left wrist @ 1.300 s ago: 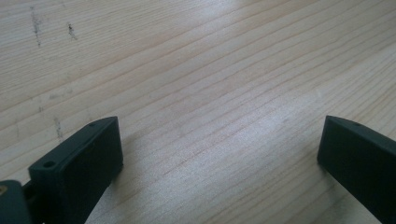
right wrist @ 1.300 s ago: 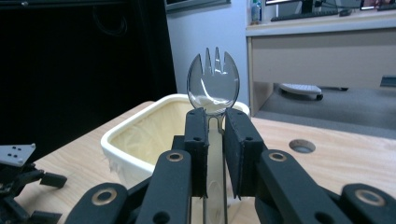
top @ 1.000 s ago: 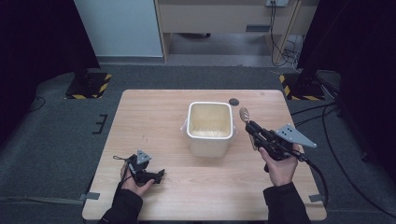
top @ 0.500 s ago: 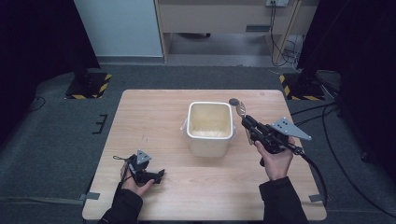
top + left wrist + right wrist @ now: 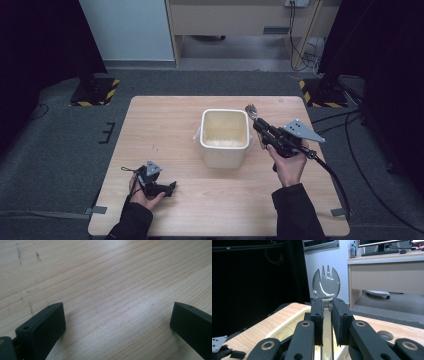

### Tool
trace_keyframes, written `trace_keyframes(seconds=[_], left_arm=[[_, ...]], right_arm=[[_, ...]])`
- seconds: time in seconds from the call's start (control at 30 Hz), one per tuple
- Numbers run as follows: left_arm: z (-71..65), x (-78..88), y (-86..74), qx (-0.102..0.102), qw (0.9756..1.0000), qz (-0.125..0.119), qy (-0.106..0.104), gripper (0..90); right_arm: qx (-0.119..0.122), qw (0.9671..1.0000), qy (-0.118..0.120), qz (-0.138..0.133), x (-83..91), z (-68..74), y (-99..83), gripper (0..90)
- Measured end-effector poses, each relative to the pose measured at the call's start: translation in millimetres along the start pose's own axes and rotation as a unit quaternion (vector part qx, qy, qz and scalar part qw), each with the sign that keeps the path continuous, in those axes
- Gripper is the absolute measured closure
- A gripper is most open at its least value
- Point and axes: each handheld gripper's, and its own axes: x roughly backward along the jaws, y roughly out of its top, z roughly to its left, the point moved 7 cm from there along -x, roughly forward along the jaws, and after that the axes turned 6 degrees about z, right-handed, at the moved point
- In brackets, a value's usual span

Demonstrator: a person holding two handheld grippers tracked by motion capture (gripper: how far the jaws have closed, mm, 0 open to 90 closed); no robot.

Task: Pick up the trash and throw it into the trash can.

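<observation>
R gripper [image 5: 258,123] sits just right of the cream bin [image 5: 224,137], up off the table [image 5: 165,125], jaws clamped tight on the handle of a clear plastic spork [image 5: 326,285]; spork head sticks out past the jaw tips, near the bin's far right corner, tines pointing away from the person. L gripper [image 5: 169,188] rests on the table well left of & nearer than the bin, jaws wide apart w/ nothing between, just bare wood

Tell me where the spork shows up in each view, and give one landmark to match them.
High view: spork right of centre, beside the white bin, in the right gripper.
Left gripper view: bare table.
Right gripper view: upper centre, clamped between the jaws.
Shared landmark: the wooden table.
</observation>
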Motion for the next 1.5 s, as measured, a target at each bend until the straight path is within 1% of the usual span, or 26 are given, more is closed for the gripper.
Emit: trace_keyframes(seconds=[0.2, 0.33, 0.43, 0.57, 0.87, 1.03, 1.07, 1.1, 1.27, 1.5], left_arm=[[0.0, 0.0, 0.0, 0.0, 1.0, 0.0, 0.0, 0.0], [0.0, 0.0, 0.0, 0.0, 1.0, 0.0, 0.0, 0.0], [0.0, 0.0, 0.0, 0.0, 1.0, 0.0, 0.0, 0.0], [0.0, -0.1, 0.1, 0.0, 1.0, 0.0, 0.0, 0.0], [0.0, -0.1, 0.2, 0.0, 1.0, 0.0, 0.0, 0.0], [0.0, -0.2, 0.2, 0.0, 1.0, 0.0, 0.0, 0.0], [0.0, -0.2, 0.2, 0.0, 1.0, 0.0, 0.0, 0.0], [0.0, -0.1, 0.2, 0.0, 1.0, 0.0, 0.0, 0.0], [0.0, -0.2, 0.2, 0.0, 1.0, 0.0, 0.0, 0.0], [0.0, -0.2, 0.2, 0.0, 1.0, 0.0, 0.0, 0.0]], right_arm=[[0.0, 1.0, 0.004, -0.001, -9.5, 2.1, 1.7, 79.6], [-0.004, 1.0, 0.005, -0.004, -16.3, 2.8, 3.2, 79.7], [-0.012, 0.9999, 0.007, -0.005, -22.0, 2.5, 2.3, 79.7], [-0.014, 0.9999, 0.004, 0.0, -29.9, 0.7, -1.9, 79.7], [-0.019, 0.9998, 0.005, 0.006, -47.0, -1.3, -10.5, 79.7], [-0.026, 0.9996, 0.007, 0.008, -55.1, -0.1, -15.7, 79.7], [-0.026, 0.9996, 0.007, 0.008, -55.1, -0.1, -15.7, 79.7], [-0.024, 0.9996, 0.007, 0.01, -59.0, -0.2, -17.6, 79.7], [-0.028, 0.9995, 0.01, 0.006, -63.9, 0.6, -18.7, 79.7], [-0.027, 0.9995, 0.009, 0.016, -74.1, -0.8, -26.6, 79.6]])
